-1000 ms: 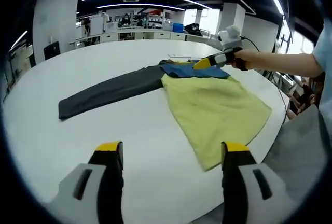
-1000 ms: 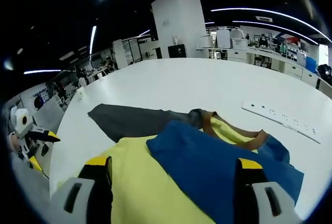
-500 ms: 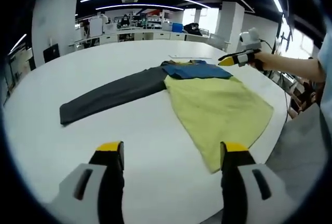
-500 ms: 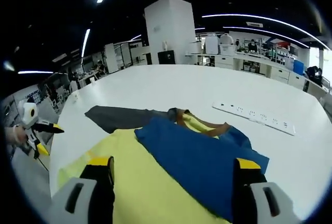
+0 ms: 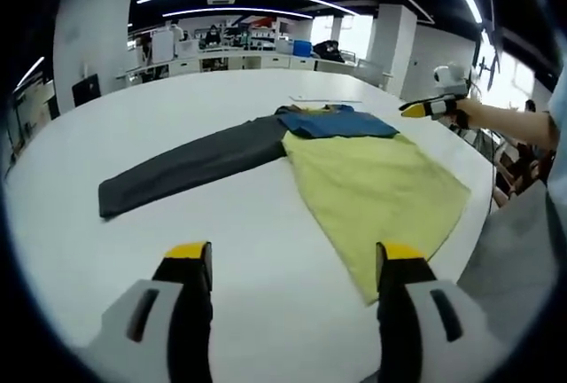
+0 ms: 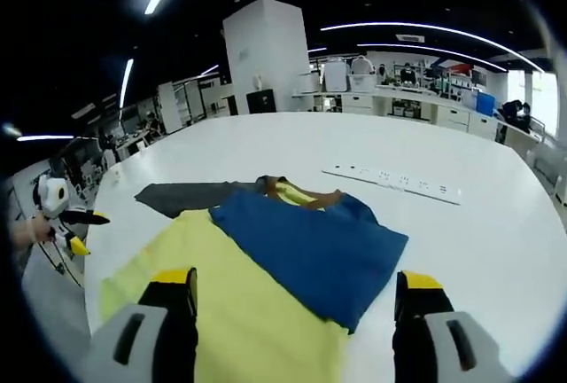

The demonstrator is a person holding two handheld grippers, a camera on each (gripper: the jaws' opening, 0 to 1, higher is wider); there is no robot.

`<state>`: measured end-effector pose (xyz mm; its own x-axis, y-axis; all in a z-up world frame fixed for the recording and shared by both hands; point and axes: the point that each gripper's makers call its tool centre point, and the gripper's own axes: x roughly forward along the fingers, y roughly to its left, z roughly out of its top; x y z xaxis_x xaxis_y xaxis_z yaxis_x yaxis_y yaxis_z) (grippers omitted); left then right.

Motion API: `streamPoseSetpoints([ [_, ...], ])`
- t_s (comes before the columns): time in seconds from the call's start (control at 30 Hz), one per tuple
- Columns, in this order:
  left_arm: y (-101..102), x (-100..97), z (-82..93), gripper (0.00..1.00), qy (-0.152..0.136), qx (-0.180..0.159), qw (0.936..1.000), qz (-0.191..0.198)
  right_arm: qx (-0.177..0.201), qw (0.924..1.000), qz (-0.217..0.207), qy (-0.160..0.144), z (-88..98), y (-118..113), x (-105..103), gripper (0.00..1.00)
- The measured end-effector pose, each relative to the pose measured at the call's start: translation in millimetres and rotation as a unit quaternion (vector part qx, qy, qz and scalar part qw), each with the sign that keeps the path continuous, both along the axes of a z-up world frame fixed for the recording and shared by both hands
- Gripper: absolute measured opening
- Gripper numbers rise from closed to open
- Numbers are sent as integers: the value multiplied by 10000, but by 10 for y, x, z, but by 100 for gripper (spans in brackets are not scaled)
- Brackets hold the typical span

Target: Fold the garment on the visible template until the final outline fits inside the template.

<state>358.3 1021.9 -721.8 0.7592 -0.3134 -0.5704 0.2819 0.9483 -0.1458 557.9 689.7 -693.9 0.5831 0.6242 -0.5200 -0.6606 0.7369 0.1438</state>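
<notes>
Fingers (image 5: 190, 263) spread wide, short of garment (image 5: 372, 179) hem.

The left gripper view is taken from above the near edge of the white surface (image 5: 266, 250), looking across it at the garment (image 5: 354, 170) from some way off — the right claw (image 5: 416, 110) is seen at its far side. The right gripper view is set closer, above the same garment (image 6: 266, 259), facing back toward the left claw (image 6: 80, 232). The garment and surface are shared by both views.

Garment (image 5: 354, 170) flat — grey sleeve (image 5: 186, 163) outstretched.
</notes>
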Motion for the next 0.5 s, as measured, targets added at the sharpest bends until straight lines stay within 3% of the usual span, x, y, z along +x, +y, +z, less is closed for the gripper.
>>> streamPoseSetpoints([
  [0.27, 273, 123, -1, 69, 14, -193, 9985, 504, 27, 9999, -148, 23, 25, -174, -112, 89],
  [0.33, 342, 154, 6, 67, 46, -422, 9961, 778, -53, 9998, -205, 6, 15, -222, -126, 92],
  [0.4, 461, 167, -36, 66, 50, -232, 9965, 801, -6, 9998, -186, 58, 14, -248, -181, 89],
  [0.5, 658, 215, -31, 66, 4, -334, 9923, 1190, -104, 9997, -205, 47, 11, -310, -256, 89],
])
